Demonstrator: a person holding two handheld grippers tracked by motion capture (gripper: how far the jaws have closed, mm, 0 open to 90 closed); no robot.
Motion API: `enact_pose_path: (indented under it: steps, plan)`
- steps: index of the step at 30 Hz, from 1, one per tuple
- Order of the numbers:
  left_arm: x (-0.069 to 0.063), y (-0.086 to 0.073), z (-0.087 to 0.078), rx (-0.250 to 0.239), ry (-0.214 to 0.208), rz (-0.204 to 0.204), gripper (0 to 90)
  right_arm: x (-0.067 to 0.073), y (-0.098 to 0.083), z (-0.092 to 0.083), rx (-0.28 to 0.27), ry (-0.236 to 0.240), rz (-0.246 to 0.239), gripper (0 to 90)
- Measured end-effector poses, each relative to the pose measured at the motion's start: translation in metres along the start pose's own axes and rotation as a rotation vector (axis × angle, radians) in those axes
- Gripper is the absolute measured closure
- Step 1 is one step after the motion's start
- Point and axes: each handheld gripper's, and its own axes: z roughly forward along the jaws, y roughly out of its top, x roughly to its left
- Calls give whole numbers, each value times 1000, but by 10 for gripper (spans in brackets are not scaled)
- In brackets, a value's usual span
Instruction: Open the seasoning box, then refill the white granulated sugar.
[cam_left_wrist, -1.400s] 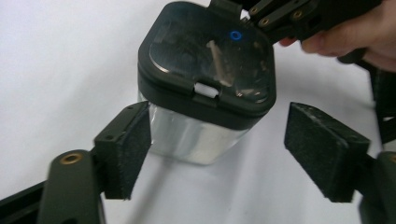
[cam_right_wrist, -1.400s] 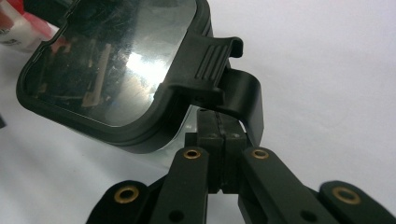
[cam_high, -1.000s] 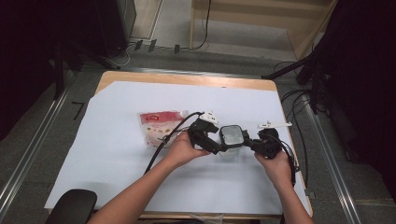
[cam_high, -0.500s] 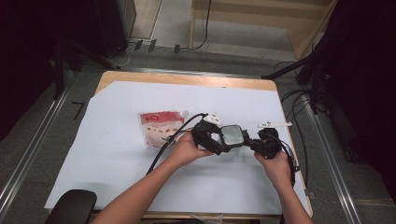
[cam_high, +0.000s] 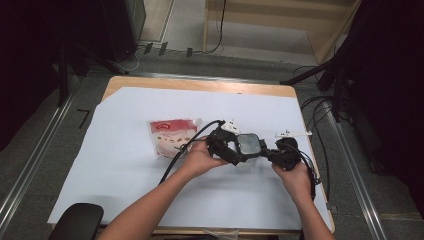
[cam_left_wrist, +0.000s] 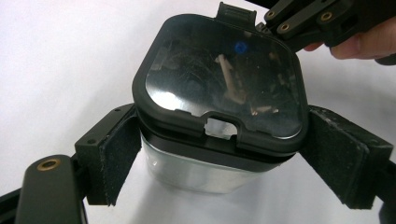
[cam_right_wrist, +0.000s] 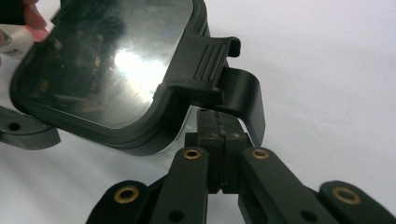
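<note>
Near the table's (cam_high: 150, 100) right edge nothing moved: my left gripper (cam_left_wrist: 219, 154) clamps the container (cam_left_wrist: 219, 79), right gripper (cam_right_wrist: 219, 135) clenched at its unopened latch (cam_right_wrist: 205, 65).

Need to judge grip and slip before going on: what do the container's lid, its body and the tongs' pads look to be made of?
Lid: black matte frame, probably plastic, around a clear glossy window that mirrors the room. Container body: smooth and shiny with bright glare, either metal or clear plastic. Pads on the left tongs: black, fuzzy, like felt or foam.
</note>
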Motion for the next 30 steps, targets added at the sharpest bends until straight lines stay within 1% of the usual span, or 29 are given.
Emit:
enact_pose_path:
  steps: [6,8,10,14,16,20,21,24,30]
  plan:
    - [0,3,-1,19,2,0,158,0,0,0,3,-1,3,900]
    - [0,4,-2,15,3,1,158,0,0,0,3,0,5,900]
    - [-1,4,-3,5,5,-8,158,1,0,0,8,4,8,900]
    - [0,6,-5,8,8,-2,158,1,0,0,11,8,5,900]
    - [-1,7,-5,11,11,-7,157,1,0,1,12,10,6,900]
    - [-2,8,-6,13,16,-5,157,0,0,1,9,9,4,900]
    - [-2,9,-6,12,16,-10,158,0,0,1,4,10,-2,900]
    - [-3,10,-6,10,16,-11,157,0,0,1,9,7,3,900]
    - [-3,11,-8,7,17,0,155,1,0,1,12,8,-1,900]
